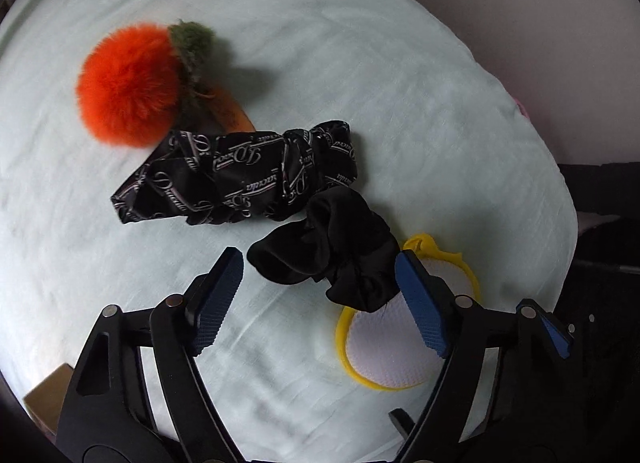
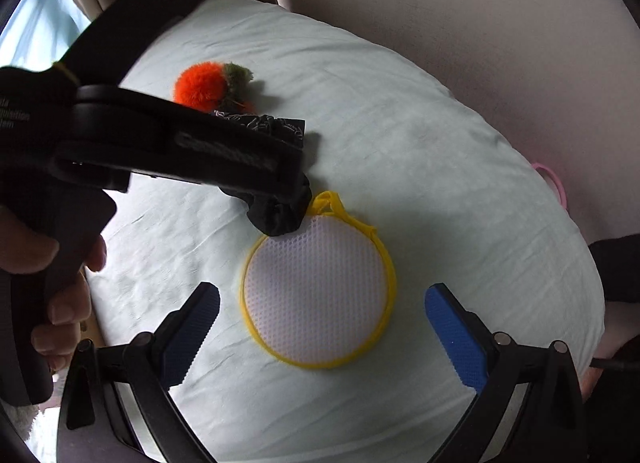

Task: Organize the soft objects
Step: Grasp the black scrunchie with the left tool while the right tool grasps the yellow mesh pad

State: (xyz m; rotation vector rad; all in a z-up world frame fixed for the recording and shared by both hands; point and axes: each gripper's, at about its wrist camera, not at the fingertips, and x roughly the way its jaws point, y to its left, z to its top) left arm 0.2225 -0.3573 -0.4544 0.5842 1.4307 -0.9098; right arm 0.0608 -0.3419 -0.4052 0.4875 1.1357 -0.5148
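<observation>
Both hand-held grippers stand wide with nothing between their pads: the left hand-held gripper [image 1: 320, 295] hangs over the black scrunchie [image 1: 328, 259], and the right hand-held gripper [image 2: 322, 327] frames the mesh pouch [image 2: 318, 291].

Largest of all is the bed [image 1: 360, 63], its pale sheet carrying every item. It gives under pressure, so a downward push would sink rather than pin anything.

Next comes the printed headband [image 1: 240, 179], a long gathered strip lying across the middle of the left wrist view, at about 11 o'clock from the left hand-held gripper. It looks light, limp and satiny, likely slippery; I would pinch a bunched fold near its middle.

At 10 o'clock, touching the headband's far end, lies the orange pom-pom [image 1: 128, 83] with its green tuft. Fluffy and nearly weightless by the look of it, it would need a deep squeeze through the fur.

With its yellow rim, the mesh pouch is flat and flexible; its rim loop at 12 o'clock seems the surest hold.

Smallest is the black scrunchie, resting partly on the pouch's upper edge. Soft and crumpled, it should compress easily; gripping across its thickest ruffle seems best.
</observation>
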